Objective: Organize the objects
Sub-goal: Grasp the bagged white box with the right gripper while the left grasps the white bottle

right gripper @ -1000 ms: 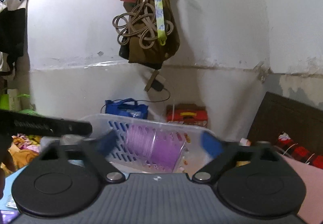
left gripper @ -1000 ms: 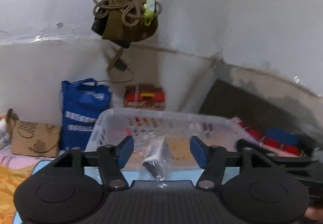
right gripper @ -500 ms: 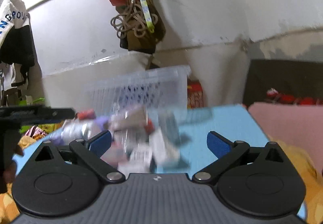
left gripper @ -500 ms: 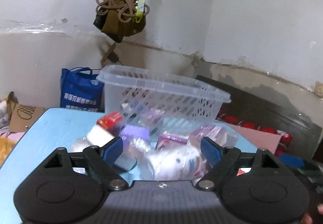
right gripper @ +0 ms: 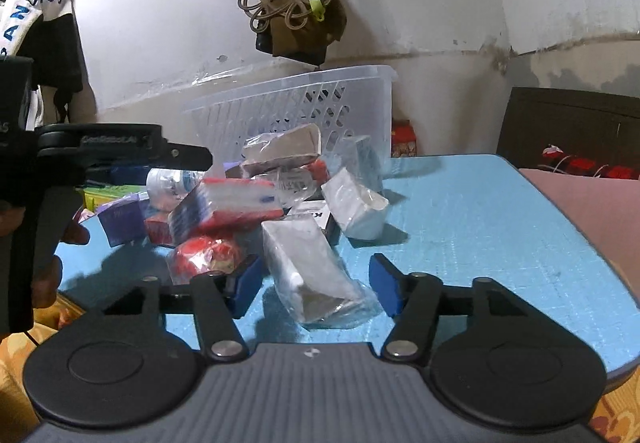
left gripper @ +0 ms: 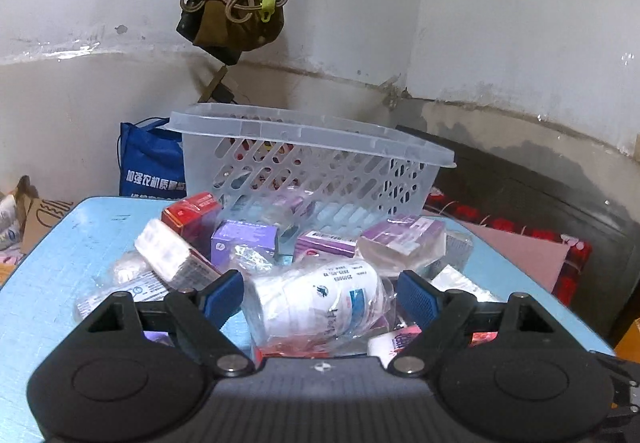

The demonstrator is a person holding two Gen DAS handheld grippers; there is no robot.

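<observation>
Task is judged to be at an early stage. A heap of boxes and bagged packets is seen piled on the blue desk, just in front of the clear plastic basket, which stands at the far edge of the desk. A few coloured items are made out through the basket lattice, so some contents are presumably already inside; how many cannot be told.

Left gripper: jaws are spread wide. A white bottle in a clear bag lies between them; pad contact is not seen, so nothing is counted as held. A purple box, a red box and a blister-pack box sit just behind it in the heap.

Right gripper: jaws are closing. A grey box wrapped in clear plastic lies between them, tilted on the desk. The pads are not yet seen pressing on it, so no grip is confirmed. A red round packet lies just beside the left pad, and a white wrapped box sits near, further back.

Left to do, as judged: practically the whole heap is still to be lifted and sorted into the basket, item by item. The two bagged items between the jaws are expected to be the next picks. The slippery wrap is flagged as a slip risk.
</observation>
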